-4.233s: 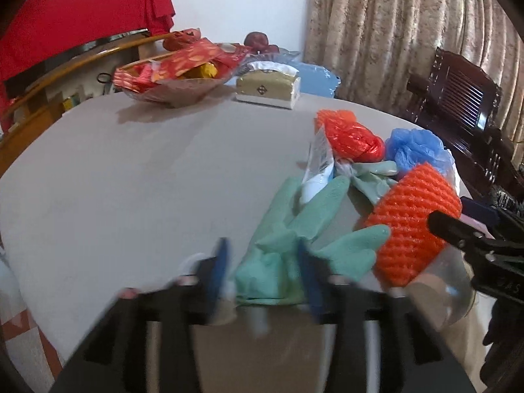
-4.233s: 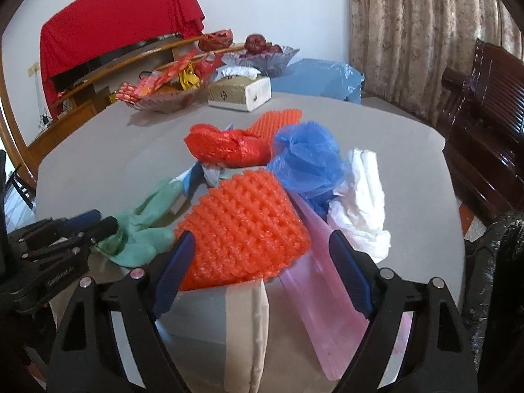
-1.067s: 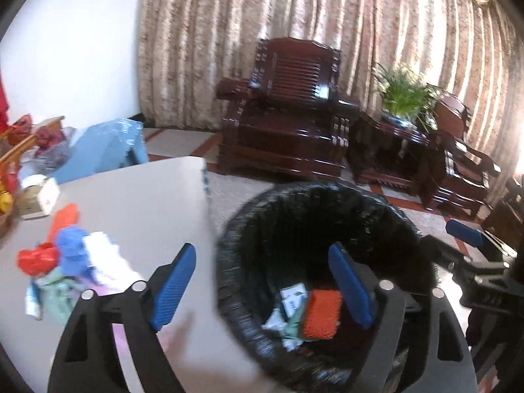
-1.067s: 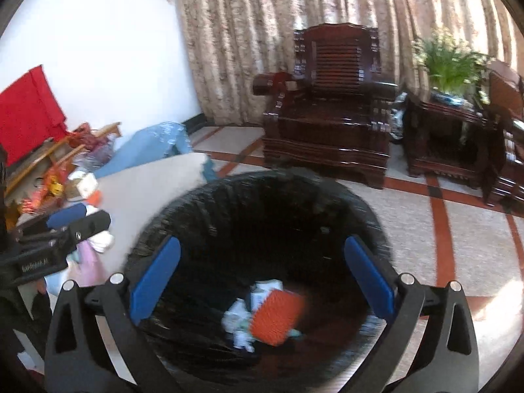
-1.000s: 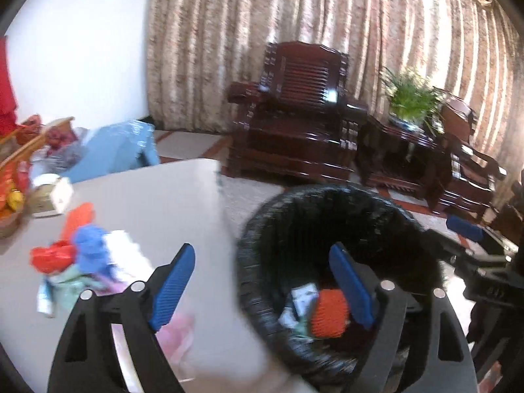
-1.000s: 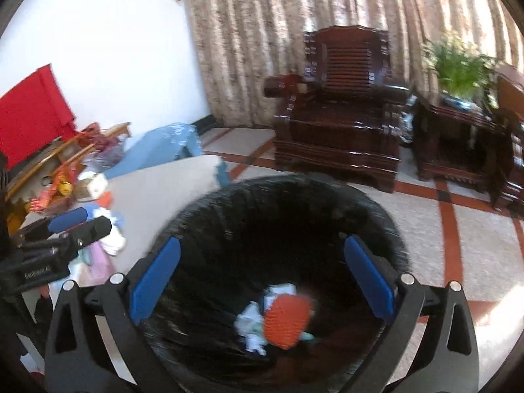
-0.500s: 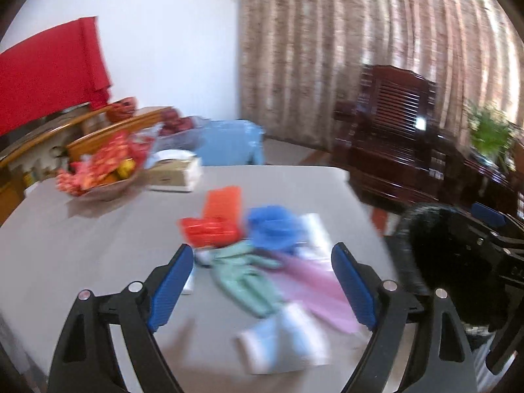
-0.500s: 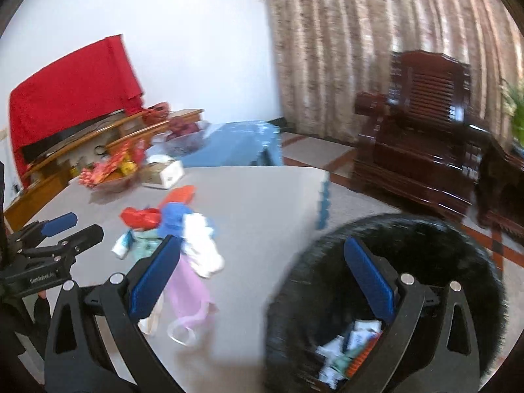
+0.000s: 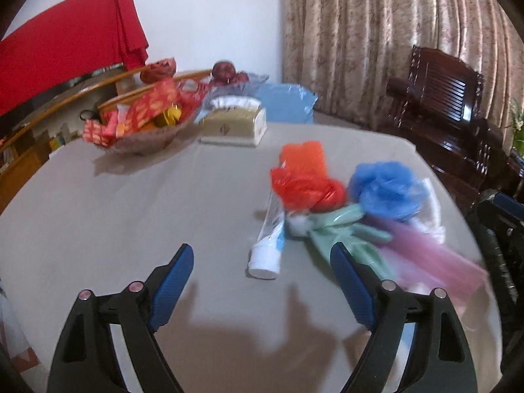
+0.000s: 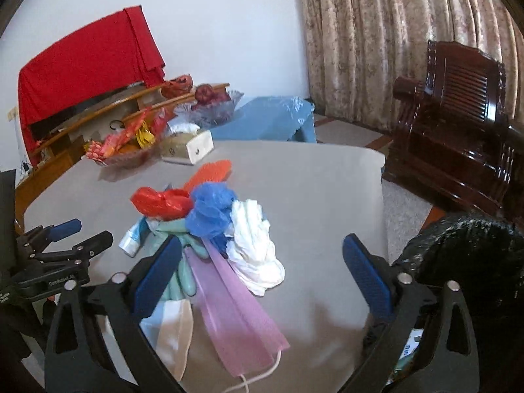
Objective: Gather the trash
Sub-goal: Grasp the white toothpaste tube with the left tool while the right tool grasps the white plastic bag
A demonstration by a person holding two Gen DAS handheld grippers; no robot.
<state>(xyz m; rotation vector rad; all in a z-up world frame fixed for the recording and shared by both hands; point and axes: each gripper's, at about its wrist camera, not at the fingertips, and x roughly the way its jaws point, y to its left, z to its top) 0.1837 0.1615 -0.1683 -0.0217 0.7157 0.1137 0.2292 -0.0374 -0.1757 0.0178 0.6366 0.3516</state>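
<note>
Both grippers have swung from the bin (image 10: 465, 262) back to the table, empty: the left gripper (image 9: 262, 281) spread wide just short of the tube (image 9: 270, 242), the right gripper (image 10: 262, 268) narrowing slightly around the pink mask (image 10: 229, 301), so another pickup looks next.

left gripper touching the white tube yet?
Apart. The left wrist view shows the left gripper open, with bare table between both blue pads and the white tube lying ahead.
</note>
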